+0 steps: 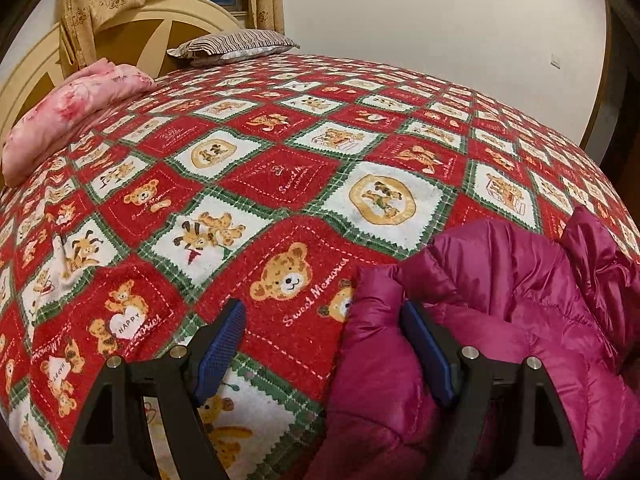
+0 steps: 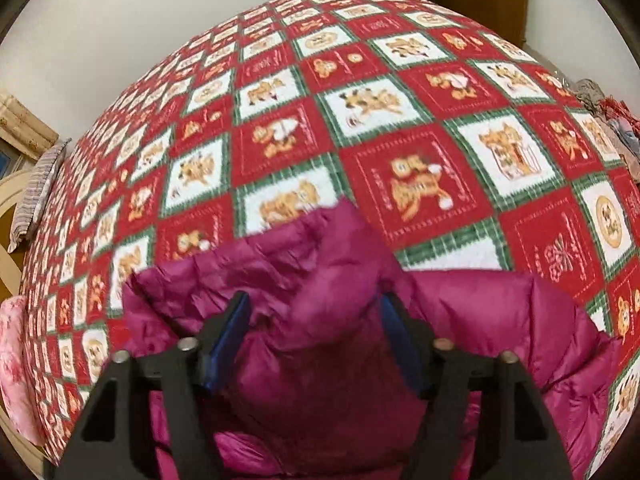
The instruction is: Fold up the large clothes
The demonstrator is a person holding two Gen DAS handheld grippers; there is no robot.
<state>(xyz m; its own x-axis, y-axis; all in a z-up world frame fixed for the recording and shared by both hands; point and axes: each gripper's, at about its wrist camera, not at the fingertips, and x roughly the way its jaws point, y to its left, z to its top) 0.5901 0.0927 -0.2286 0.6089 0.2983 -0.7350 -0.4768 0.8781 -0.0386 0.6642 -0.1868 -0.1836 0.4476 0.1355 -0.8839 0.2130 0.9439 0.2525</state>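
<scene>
- The left hand-held gripper stands wide apart over the near edge of the bed, with nothing pinched: its left pad sits above bare bedspread, while its right pad lies against, or just beside, the edge of the magenta puffer jacket.
- The right hand-held gripper is at a middling spread, with a raised fold of the same puffer jacket bulging up between its pads. The view is blurred, so whether the pads actually press on the fabric cannot be told; it looks more like a loose straddle than a firm hold.
- The jacket lies bunched on the near part of the bed, to the right in the left wrist view and filling the lower middle of the right wrist view. Its quilted panels are heaped and creased, with a part lapped over the body, but no neat flat rectangle shows.
- My judgement: the folding is partway at best. The jacket needs flattening and at least one more tidy fold.
- Farther off, the bedspread stretches bare across most of the bed.
- At the far end lie a pink folded quilt and a striped pillow, well apart from the jacket, before the headboard.
</scene>
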